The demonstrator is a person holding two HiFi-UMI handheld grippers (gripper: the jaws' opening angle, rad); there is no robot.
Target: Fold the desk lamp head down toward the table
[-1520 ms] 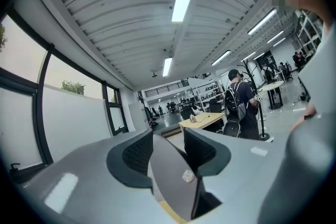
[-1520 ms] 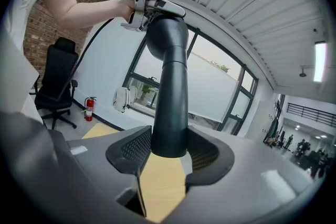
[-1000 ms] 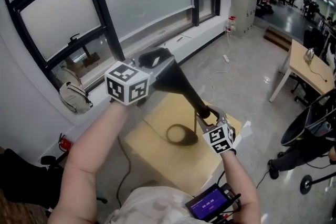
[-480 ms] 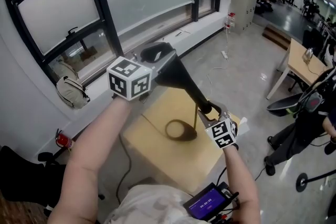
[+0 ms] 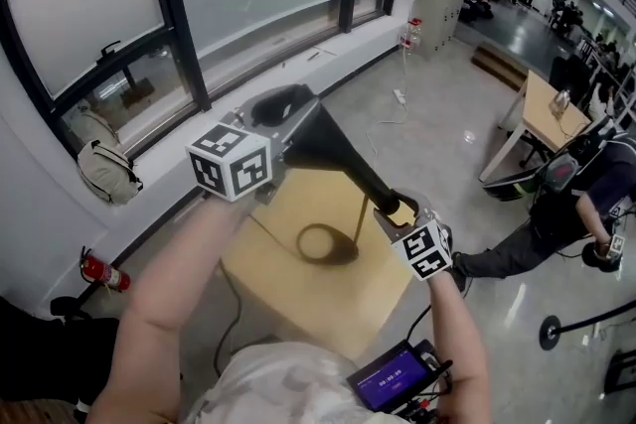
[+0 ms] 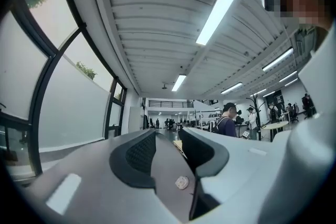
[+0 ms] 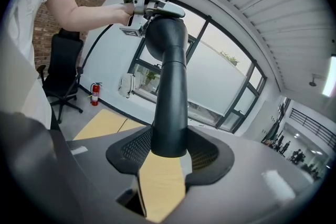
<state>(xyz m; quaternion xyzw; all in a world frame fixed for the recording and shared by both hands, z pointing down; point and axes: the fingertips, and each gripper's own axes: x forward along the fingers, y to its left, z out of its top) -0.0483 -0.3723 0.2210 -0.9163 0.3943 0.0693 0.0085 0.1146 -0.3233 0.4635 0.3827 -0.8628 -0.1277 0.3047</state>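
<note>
Head view: cube (image 5: 231, 164) partly hides left gripper's (image 5: 282, 111) grip.

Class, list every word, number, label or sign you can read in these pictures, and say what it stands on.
No text can be read for certain.
Purple screen: pale characters, too small to read.
Fire extinguisher: label too small.
Left marker cube, right marker cube: black-and-white squares, no letters.

Lamp head (image 5: 323, 146) partly behind marker cube (image 5: 231, 162) of left claw (image 7: 164, 11); bystander (image 5: 581, 204) half off right edge.
</note>
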